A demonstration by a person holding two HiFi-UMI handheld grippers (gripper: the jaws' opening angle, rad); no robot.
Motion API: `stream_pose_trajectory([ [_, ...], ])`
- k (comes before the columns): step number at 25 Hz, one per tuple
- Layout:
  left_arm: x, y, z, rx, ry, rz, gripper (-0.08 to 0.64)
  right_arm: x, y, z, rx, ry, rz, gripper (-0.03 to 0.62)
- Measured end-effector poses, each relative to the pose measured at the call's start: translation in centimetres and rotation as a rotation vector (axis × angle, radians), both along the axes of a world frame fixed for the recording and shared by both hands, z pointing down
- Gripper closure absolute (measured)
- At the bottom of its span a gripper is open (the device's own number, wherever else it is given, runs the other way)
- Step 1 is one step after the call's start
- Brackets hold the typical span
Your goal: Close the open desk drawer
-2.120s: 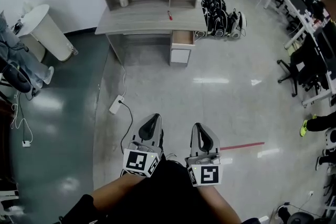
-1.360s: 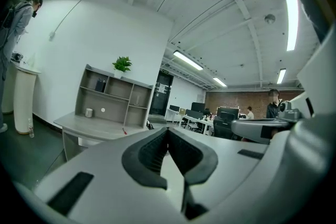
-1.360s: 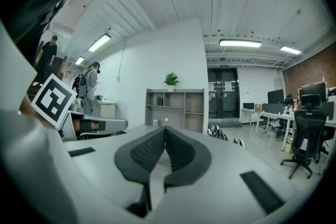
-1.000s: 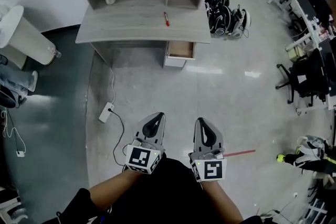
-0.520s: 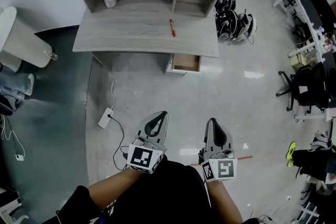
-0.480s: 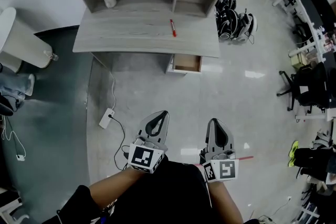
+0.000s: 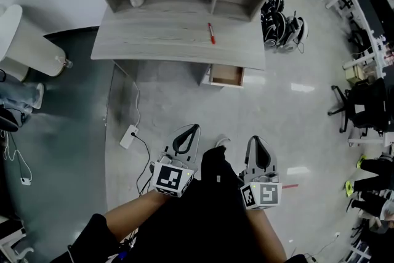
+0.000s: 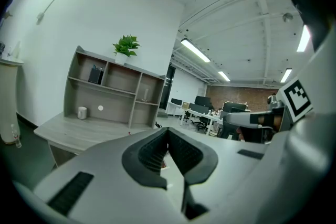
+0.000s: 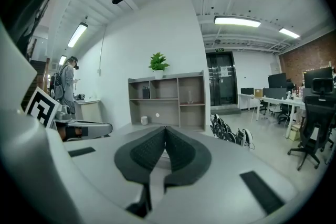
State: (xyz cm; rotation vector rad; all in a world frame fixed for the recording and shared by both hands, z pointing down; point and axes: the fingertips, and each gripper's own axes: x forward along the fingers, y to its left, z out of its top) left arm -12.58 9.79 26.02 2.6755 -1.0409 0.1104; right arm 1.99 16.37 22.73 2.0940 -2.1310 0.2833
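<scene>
Head view: I held the left claw point(image 7: 192, 129) and the right claw point(image 7: 257, 140) side by side above the floor, both pointing toward the tabletop point(image 7: 160, 40). The open drawer point(image 7: 226, 75) projected from under the tabletop's right end, well apart from both claws. A red pen point(image 7: 211, 33) lay on the tabletop.

Left gripper view: the left claw's jaws were pressed together with nothing between them. The shelf unit point(image 8: 113, 94) stood beyond, with a plant point(image 8: 126, 47) on top.

Right gripper view: the right claw's jaws were likewise together and held nothing.
</scene>
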Motion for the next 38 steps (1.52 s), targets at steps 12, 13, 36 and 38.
stream_pose_trajectory([
  [12, -0.1, -3.6, 2.1, 0.005, -0.062, -0.091, 0.546, 4.0, -5.7, 4.0, -0.05, 0.004, -0.019, 0.575],
  [13, -0.2, -4.1, 2.3, 0.007, -0.073, -0.104, 0.546, 4.5, -6.2, 4.6, -0.059, 0.0, -0.016, 0.575],
  [36, 10.1, -13.6, 15.0, -0.154, -0.218, -0.134, 0.546, 15.8, -17.4, 16.6, -0.176, -0.044, -0.104, 0.574],
  [38, 10.0, -14.0, 17.5, -0.248, -0.201, -0.181, 0.546, 16.1, -17.5, 18.5, -0.198, -0.056, -0.106, 0.574],
])
